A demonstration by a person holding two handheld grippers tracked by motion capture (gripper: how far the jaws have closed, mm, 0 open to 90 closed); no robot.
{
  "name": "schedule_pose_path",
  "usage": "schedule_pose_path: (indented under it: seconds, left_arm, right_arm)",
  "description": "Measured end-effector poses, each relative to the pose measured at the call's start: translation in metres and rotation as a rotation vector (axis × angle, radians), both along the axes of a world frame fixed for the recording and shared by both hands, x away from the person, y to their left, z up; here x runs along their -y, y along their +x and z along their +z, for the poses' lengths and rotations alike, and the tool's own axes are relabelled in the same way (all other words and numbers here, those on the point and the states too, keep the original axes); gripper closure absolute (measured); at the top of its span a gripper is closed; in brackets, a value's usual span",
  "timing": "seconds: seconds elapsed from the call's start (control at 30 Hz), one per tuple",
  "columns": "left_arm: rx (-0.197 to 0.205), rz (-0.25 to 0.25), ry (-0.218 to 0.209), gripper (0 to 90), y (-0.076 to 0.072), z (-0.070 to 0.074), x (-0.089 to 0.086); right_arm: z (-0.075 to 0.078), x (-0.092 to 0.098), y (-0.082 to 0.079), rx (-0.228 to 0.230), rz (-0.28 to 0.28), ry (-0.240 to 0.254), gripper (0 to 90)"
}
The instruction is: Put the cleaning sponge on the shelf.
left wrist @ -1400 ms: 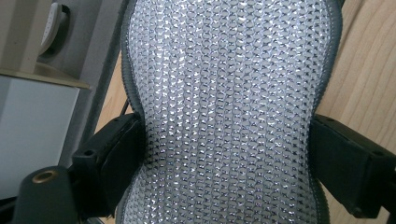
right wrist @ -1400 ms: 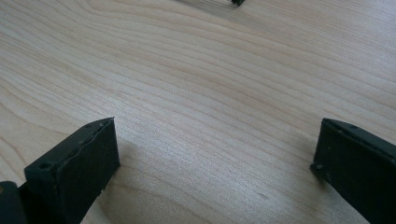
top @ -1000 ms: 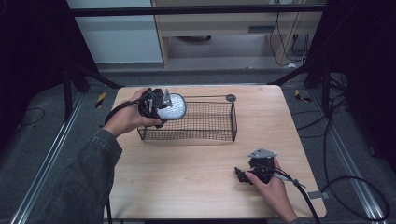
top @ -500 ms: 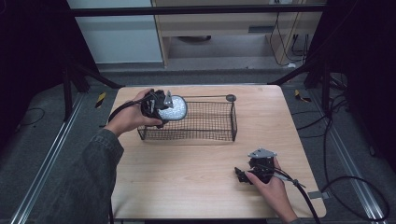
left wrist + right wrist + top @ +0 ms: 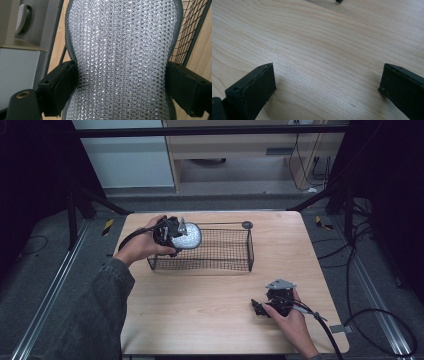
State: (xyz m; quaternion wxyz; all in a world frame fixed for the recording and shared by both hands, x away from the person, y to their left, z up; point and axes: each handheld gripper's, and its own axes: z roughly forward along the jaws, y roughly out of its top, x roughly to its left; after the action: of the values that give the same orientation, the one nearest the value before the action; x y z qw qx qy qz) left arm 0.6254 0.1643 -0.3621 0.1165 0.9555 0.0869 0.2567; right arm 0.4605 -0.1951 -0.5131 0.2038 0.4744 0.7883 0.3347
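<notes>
The silver mesh pad [image 5: 189, 238], a rounded, glittering scrubber-like piece with a grey edge, is held in the left claw [image 5: 176, 236] at the left end of the black wire basket [image 5: 220, 251], above its near-left corner in the high view. The left hand [image 5: 142, 242] grips the tool from the left, sleeve running down to the bottom edge. The right claw [image 5: 258, 308] rests low on the tabletop [image 5: 200, 310] near the front right, held by the right hand [image 5: 290, 322], well apart from the basket. A small dark round knob [image 5: 246, 224] sits at the basket's far right corner. Around the tabletop are grey floor, black frame bars and loose cables.

In the left gripper view, the pad [image 5: 122, 60] fills the space between the two black jaws, both pressing its sides: clamped on it. Basket wire [image 5: 192, 32] shows at right.

In the right gripper view, the jaws stand wide apart over bare pale wood [image 5: 324, 50], nothing between them.
</notes>
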Motion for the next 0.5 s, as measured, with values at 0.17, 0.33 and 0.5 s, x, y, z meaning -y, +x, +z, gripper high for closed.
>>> schedule_pose_path:
  seconds: [0.17,0.33,0.5]
  left_arm:
    - [-0.009,-0.004,-0.002,12.4,0.002,-0.004,0.0]
    - [-0.013,-0.001,0.002,12.5,0.003,-0.008,-0.001]
    - [-0.021,-0.001,0.009,12.5,0.004,-0.011,0.001]
  right_arm:
    - [0.0,0.0,0.0,-0.001,0.0,0.003,0.4]
    - [0.0,0.0,0.0,-0.001,0.0,0.002,0.4]
    - [0.0,0.0,0.0,0.0,0.0,0.0,0.4]
